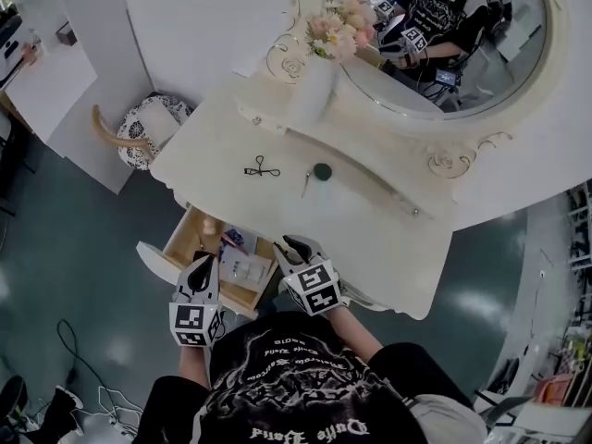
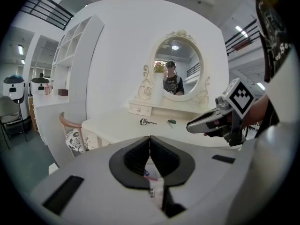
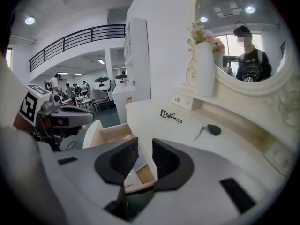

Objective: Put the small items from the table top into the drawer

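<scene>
A black eyelash curler [image 1: 262,168] [image 3: 169,116] [image 2: 146,122] lies on the white vanity top [image 1: 388,239]. To its right lies a small dark green item with a thin handle [image 1: 320,171] [image 3: 212,129] [image 2: 172,121]. The drawer [image 1: 178,240] [image 3: 111,132] stands pulled out at the table's front left, with papers and small packets inside. My left gripper [image 1: 203,264] [image 2: 149,140] hovers over the drawer's front, shut and holding nothing. My right gripper [image 1: 294,246] [image 3: 145,143] is beside it at the table's front edge, open, with nothing between its jaws.
A white vase of pink flowers [image 1: 319,67] and an oval mirror [image 1: 462,54] stand at the back of the vanity. A chair with a patterned cushion [image 1: 141,132] stands left of the table. Cables [image 1: 83,382] lie on the floor at the lower left.
</scene>
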Tool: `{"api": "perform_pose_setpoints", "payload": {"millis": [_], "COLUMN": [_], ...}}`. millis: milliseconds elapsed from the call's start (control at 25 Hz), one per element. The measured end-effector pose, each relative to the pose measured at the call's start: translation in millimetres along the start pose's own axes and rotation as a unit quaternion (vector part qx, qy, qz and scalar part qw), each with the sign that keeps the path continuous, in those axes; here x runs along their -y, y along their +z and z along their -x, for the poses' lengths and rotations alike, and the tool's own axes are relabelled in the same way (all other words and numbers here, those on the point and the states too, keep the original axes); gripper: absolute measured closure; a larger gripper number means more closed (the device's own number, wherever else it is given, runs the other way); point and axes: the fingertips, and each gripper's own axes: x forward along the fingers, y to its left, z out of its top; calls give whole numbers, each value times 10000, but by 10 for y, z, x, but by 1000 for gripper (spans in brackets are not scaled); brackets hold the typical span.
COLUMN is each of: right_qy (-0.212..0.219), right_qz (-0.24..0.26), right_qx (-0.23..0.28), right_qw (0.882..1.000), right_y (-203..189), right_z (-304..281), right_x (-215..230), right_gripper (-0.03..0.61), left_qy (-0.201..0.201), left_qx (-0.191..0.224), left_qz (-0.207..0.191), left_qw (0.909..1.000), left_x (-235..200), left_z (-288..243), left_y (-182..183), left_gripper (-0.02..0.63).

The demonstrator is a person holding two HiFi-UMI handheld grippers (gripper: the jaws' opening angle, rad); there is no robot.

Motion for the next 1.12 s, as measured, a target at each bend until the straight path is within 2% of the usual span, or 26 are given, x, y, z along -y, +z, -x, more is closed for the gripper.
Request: {"api": "perform_pose_setpoints", "payload": {"millis": [520, 1120], "right_qy": [-271, -291], "right_qz": [-72, -111], "right_qx": [144, 221], "right_qw": [9995, 9993], "right_y": [-149, -253], "right_z": [208, 305], "right_x": [274, 478], "right_gripper": [565, 569], "left_qy": [-210, -228], "left_qx": [-105, -149], "left_qz": [-148, -144], "left_qw": [9996, 9995], "left_x": [239, 417], "left_z": [-209, -295], "left_y": [45, 25], "left_gripper": [598, 597]}}
